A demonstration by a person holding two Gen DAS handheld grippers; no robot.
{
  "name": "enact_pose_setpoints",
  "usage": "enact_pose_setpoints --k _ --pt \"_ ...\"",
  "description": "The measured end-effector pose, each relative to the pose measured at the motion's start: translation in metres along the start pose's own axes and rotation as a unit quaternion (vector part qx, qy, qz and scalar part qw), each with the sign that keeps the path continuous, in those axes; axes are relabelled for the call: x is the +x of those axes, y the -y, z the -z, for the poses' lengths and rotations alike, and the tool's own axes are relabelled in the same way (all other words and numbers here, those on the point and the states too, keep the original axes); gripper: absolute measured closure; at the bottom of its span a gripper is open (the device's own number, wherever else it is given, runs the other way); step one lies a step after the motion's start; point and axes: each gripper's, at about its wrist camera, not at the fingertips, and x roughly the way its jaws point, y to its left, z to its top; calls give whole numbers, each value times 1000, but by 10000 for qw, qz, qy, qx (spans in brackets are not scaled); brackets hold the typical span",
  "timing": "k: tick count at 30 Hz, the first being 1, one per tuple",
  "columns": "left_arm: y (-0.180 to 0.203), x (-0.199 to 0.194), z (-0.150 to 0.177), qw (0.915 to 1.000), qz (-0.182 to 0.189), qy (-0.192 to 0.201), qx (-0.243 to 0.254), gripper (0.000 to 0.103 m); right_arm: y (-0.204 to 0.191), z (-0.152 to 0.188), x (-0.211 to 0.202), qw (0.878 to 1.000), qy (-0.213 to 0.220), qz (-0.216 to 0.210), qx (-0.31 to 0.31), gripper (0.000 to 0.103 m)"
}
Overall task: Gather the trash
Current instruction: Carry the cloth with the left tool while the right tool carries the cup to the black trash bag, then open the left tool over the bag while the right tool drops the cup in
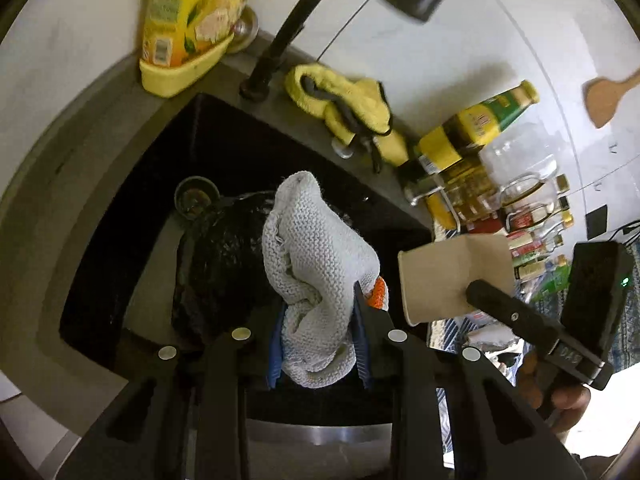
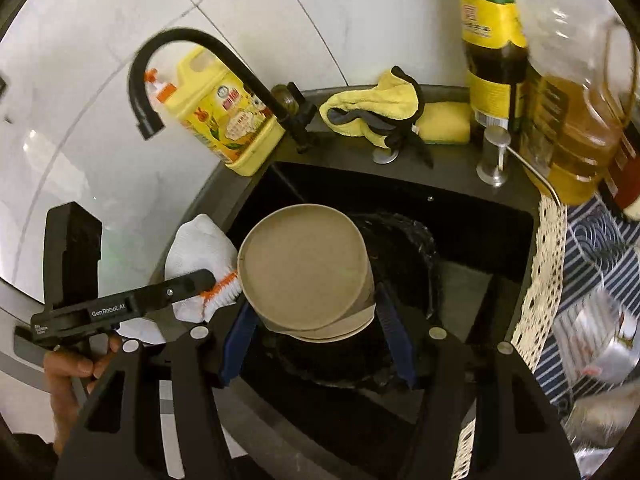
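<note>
My left gripper (image 1: 320, 336) is shut on a white knitted glove (image 1: 316, 264) with an orange cuff, held above the black bin bag (image 1: 224, 256) in the sink. My right gripper (image 2: 316, 320) is shut on a brown paper cup (image 2: 304, 264), bottom facing the camera, also above the bin bag (image 2: 404, 248). The cup (image 1: 448, 276) and right gripper (image 1: 520, 320) show at the right of the left wrist view. The glove (image 2: 200, 248) and left gripper (image 2: 132, 304) show at the left of the right wrist view.
The black sink (image 2: 480, 220) has a black tap (image 2: 192, 40) behind it. A yellow detergent jug (image 2: 216, 116), yellow cloth (image 2: 372, 108), sponge (image 2: 444, 120), sauce bottle (image 2: 492, 40) and oil bottle (image 2: 572, 120) stand along the rim. A drain strainer (image 1: 196, 196) lies in the sink.
</note>
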Motion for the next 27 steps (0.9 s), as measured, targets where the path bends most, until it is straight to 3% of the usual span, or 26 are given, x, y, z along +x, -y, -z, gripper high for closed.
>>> enact_pose_setpoints --k 4,7,9,10,11,20,27 --pt "-7 16 -7 9999 -98 -89 37 73 0 -11 14 9997 -112 160 -169 44" --pt "-14 28 -11 9995 -113 -255 -125 66 5 -17 23 9996 -155 172 -129 42" --pt "-17 35 -13 9989 -165 -386 -195 56 7 -20 26 9996 -179 213 -39 31" --pt "-17 36 -14 9988 -168 -409 -215 48 10 -21 27 9997 -182 168 60 28" --pt "-17 37 -15 9988 -178 -392 -228 46 12 -22 28 9997 -197 67 123 28" --pt "-3 31 -13 9991 -240 -343 -60 46 21 -15 5 9996 37 101 259 28" --pt "12 17 -1 9994 -258 -201 92 46 22 8 -29 9987 326 198 344 28"
